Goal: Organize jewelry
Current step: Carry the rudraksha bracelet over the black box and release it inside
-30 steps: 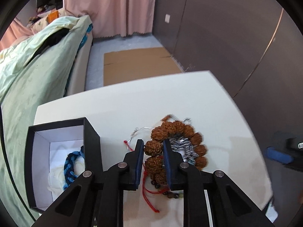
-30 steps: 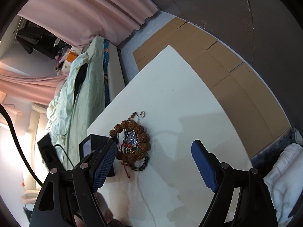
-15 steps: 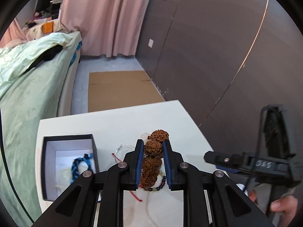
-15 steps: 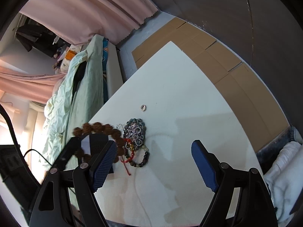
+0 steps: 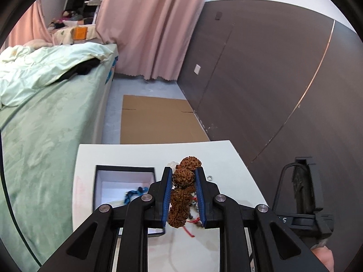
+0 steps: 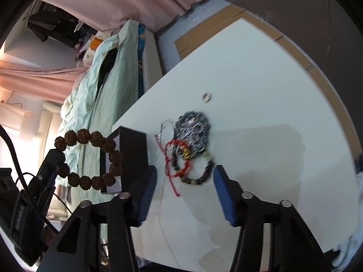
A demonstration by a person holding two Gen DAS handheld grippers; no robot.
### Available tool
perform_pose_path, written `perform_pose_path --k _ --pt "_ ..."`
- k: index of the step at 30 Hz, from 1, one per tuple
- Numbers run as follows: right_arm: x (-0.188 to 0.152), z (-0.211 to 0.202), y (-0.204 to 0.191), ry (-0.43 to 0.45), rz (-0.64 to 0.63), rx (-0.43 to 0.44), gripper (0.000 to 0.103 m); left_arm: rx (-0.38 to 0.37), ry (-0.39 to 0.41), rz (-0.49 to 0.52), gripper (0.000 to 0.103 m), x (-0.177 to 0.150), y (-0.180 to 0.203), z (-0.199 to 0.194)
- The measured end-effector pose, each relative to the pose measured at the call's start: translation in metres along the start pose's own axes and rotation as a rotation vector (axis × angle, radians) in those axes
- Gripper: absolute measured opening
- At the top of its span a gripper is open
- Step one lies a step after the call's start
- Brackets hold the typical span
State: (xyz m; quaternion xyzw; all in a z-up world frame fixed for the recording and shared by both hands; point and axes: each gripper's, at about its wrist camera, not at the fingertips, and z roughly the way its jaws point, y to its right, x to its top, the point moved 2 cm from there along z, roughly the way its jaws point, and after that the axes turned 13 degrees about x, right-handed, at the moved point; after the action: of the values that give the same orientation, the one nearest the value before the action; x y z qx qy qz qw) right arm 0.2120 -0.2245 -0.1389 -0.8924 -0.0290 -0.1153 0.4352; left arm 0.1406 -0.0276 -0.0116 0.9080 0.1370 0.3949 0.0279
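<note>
My left gripper (image 5: 182, 195) clenches the brown bead bracelet (image 6: 89, 159), raised beside the black box (image 5: 125, 181); a loose bead grip could drop it outside. My right gripper's (image 6: 185, 196) jaws, just closing with nothing pressed between them, hover over the tangled bracelets (image 6: 189, 151) on the desk (image 6: 261, 113) and may snag several.

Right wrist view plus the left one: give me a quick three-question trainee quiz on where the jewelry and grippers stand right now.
1. True or false: the left gripper is shut on the brown knobbly-seed bead bracelet.
2. Multiple choice: in the right wrist view, the red cord bracelet lies A) inside the black gift box, B) on the white table, C) between closed pads.
3. Fill in: the right gripper is ____, its jaws just closing with nothing between them.

Key: 1 true; 2 B; 3 open.
</note>
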Motion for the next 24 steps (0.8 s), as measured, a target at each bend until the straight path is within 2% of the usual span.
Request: perform_pose_path --k 9,11,13,16,21,24 --pt "-0.004 0.028 0.002 -0.024 0.043 -0.021 0.045 0.026 -0.009 -0.046 0.021 -0.002 -0.032 -0.003" --pt "-0.005 0.033 0.004 -0.025 0.052 -0.027 0.036 0.03 -0.01 -0.056 0.021 -0.002 -0.037 -0.003" --pt "-0.006 0.039 0.006 -0.026 0.065 -0.037 0.035 0.035 -0.009 -0.067 0.021 -0.002 -0.043 -0.003" --pt "-0.006 0.049 0.008 -0.035 0.078 -0.061 0.035 0.039 -0.008 -0.08 0.021 -0.001 -0.05 -0.005" --pt "-0.004 0.052 0.002 -0.002 0.064 -0.102 0.034 0.044 -0.008 -0.089 0.021 -0.001 -0.057 -0.006" --pt "-0.004 0.055 -0.004 0.007 0.03 -0.163 0.028 0.048 -0.009 -0.093 0.021 -0.002 -0.06 -0.006"
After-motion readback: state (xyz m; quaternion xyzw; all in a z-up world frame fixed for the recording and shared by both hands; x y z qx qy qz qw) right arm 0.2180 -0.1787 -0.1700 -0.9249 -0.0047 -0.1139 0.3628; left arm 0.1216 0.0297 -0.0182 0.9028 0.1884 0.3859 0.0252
